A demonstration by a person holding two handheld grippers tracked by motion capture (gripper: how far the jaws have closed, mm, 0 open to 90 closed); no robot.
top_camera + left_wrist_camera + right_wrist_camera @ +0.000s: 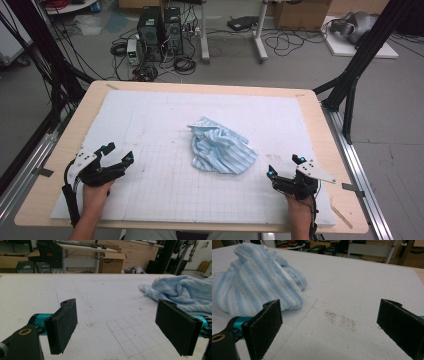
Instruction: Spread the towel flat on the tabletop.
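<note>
Flanking crumpled striped towel (221,147): left hand-held gripper (117,152), right hand-held gripper (285,166) (wide apart, empty).

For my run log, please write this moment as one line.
left claw: open, empty | right claw: open, empty | striped towel: crumpled on white mat, between claws, untouched

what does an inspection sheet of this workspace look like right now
surface: white foam board with a faint grid, on a wooden table; dark smudges near the right tool.
job's things: crumpled blue-and-white striped towel mid-board, lying free, touched by neither tool.
clutter: nothing seen on the board besides the towel.
grippers: left tool open, empty, at the board's near left; right tool open, empty, at the near right, beside the towel.
cables: one trails from each tool along the forearm; tangled cables on the floor beyond.
surroundings: computer towers, desk legs, cardboard boxes, black frame struts.
</note>
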